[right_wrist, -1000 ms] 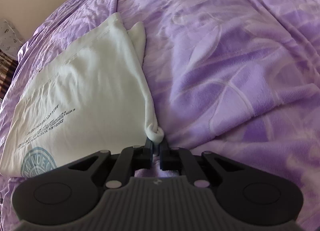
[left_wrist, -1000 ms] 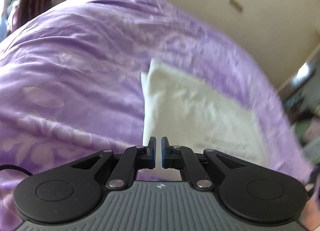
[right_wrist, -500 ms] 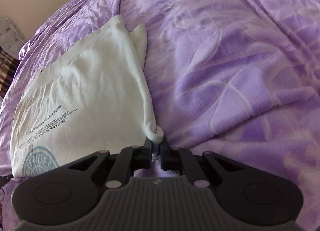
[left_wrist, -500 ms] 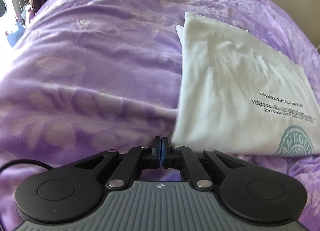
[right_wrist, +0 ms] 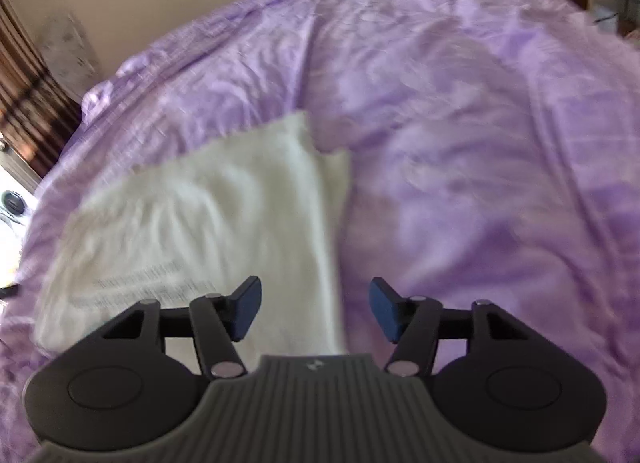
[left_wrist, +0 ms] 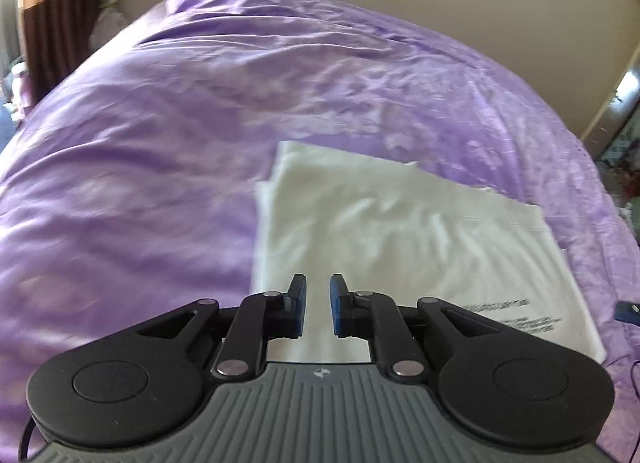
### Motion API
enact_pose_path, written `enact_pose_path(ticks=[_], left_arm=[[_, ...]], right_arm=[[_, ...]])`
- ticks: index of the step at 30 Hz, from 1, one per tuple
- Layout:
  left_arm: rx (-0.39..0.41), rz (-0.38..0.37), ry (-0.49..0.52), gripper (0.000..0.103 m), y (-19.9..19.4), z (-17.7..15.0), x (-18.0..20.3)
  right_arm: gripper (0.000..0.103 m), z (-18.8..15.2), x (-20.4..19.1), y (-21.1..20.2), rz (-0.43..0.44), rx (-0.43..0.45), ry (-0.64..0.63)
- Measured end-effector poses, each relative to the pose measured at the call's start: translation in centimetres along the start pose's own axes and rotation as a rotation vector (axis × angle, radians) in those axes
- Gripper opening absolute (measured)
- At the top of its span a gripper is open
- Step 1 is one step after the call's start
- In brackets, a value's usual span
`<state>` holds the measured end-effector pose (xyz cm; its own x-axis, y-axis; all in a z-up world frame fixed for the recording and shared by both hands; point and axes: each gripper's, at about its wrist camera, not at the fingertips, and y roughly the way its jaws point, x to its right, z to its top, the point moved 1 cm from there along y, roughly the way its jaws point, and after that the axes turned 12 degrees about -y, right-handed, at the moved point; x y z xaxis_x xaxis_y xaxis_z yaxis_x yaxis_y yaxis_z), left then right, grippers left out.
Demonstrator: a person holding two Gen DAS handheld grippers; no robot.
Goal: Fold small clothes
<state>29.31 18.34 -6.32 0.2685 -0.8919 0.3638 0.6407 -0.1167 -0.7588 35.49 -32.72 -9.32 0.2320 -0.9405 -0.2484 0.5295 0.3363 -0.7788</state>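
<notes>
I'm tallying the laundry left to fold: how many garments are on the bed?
1: a folded white garment with printed text lies flat on the purple bedspread, just ahead of both open grippers. Others may lie out of view.

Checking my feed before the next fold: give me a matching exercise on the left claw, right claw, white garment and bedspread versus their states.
Column 1:
1. left claw
2. right claw
3. white garment
4. bedspread

Column 2:
A. purple, wrinkled
B. wide open, holding nothing
C. folded flat, printed text showing
D. narrowly open, holding nothing

Pairs: 1-D, 2-B, 3-C, 4-A
</notes>
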Motion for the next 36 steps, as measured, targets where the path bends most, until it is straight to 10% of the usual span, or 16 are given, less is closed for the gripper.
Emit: enact_pose_path(ticks=[15, 21, 25, 36], left_arm=[[-0.155, -0.028, 0.083, 0.015, 11.4, -0.3, 6.8], [-0.169, -0.018, 0.125, 0.015, 14.6, -0.6, 9.2], [-0.163, -0.023, 0.120, 0.015, 14.2, -0.4, 8.9], [-0.100, -0.059, 0.043, 0.015, 7.8, 1.9, 4.7]], right_arm=[[0.060, 3.5, 6.7, 13.4, 0.239, -0.042, 0.320], [0.027, 3.6, 7.4, 15.7, 0.307, -0.028, 0.324], [0.011, 3.4, 7.7, 15.9, 0.338, -0.015, 0.352], [0.006, 8.8, -0.5, 8.8, 0.284, 0.069, 0.182]])
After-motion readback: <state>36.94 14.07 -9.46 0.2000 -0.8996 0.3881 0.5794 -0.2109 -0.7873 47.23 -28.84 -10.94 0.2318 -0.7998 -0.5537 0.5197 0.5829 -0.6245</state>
